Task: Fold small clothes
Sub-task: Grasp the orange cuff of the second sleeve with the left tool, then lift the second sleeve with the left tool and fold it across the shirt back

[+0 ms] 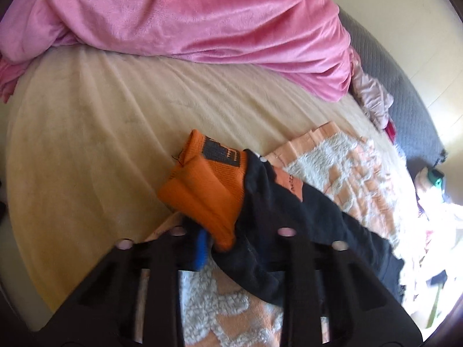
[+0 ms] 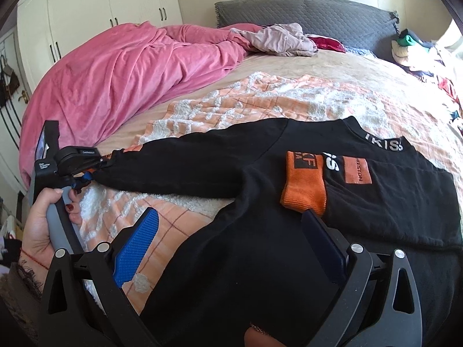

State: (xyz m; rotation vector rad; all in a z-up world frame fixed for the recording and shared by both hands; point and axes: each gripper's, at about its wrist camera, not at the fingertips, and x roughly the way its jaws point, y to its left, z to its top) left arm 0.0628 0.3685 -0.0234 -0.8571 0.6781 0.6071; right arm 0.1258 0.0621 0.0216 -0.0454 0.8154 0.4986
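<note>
On the orange-and-white blanket [image 2: 202, 107] lies a black sweatshirt [image 2: 231, 179], front up, one orange cuff [image 2: 303, 185] folded across its chest beside an orange patch [image 2: 357, 172]. Its other sleeve stretches away from the chest; the left gripper [image 2: 86, 177] is clamped on that sleeve's orange cuff [image 1: 202, 185], a hand [image 2: 43, 225] around its handle. The right gripper [image 2: 228, 245] hovers over the sweatshirt's lower body, jaws wide apart, gripping nothing. Beyond the blanket a pink duvet [image 2: 115, 78] is bunched, with a grey pillow [image 2: 303, 17] at the bed's head.
</note>
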